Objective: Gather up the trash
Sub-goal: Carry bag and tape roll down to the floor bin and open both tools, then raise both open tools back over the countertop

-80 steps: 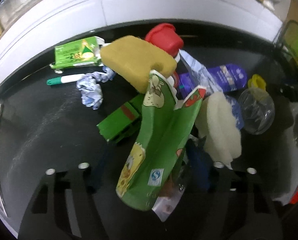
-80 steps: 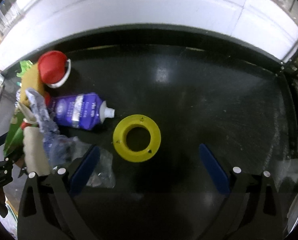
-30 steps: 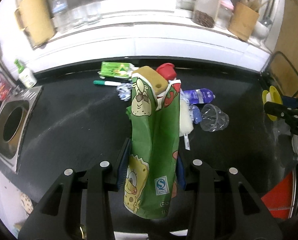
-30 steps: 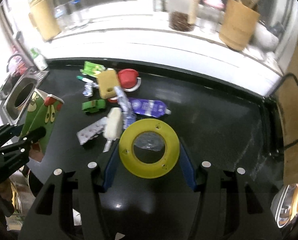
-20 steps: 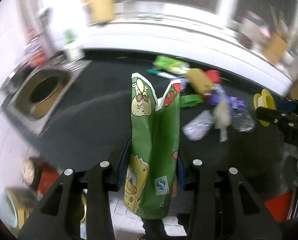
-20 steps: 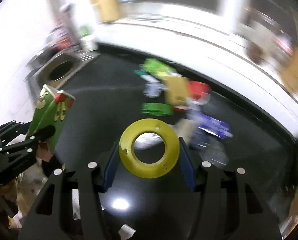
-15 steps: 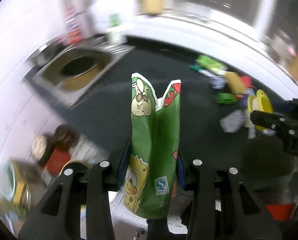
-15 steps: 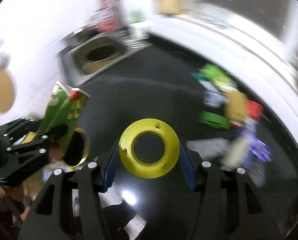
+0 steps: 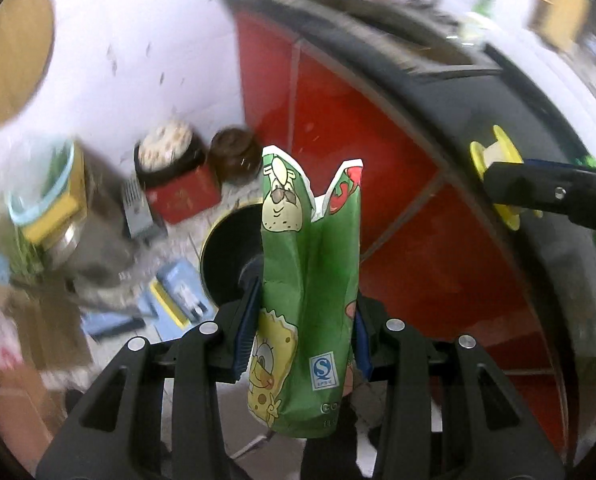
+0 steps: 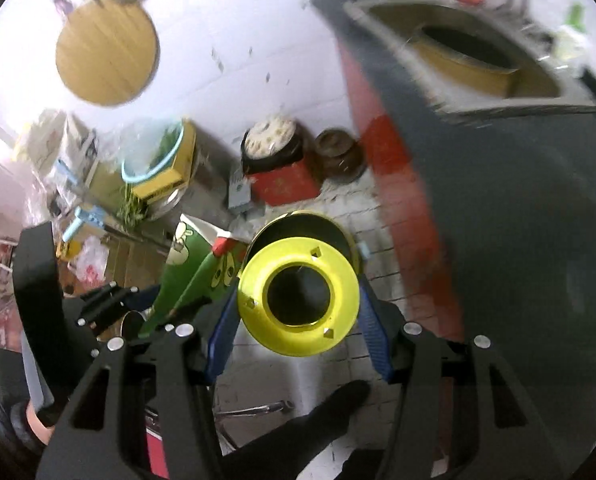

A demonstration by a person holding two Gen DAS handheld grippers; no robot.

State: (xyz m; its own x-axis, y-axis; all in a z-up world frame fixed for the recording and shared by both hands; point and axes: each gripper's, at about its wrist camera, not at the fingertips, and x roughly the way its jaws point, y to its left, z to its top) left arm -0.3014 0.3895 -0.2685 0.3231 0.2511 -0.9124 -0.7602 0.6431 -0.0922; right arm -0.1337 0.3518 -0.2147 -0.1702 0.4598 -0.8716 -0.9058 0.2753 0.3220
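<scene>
While both views are blurred at the edges, the held things show clearly. On the left, the left tool (image 9: 304, 332) is clamped on a green snack bag (image 9: 308, 280), which stands upright between its blue pads, its torn top spread in two flaps. Behind and below the bag sits a round black bin (image 9: 225, 256) on the tiled floor (image 10: 338, 216). To the right, the right tool (image 10: 298, 332) grips a yellow spool (image 10: 298, 292) by its flanges, directly over that bin's opening. Farther right rise the red cabinet front (image 9: 378, 128) and the dark counter (image 10: 518, 240).
</scene>
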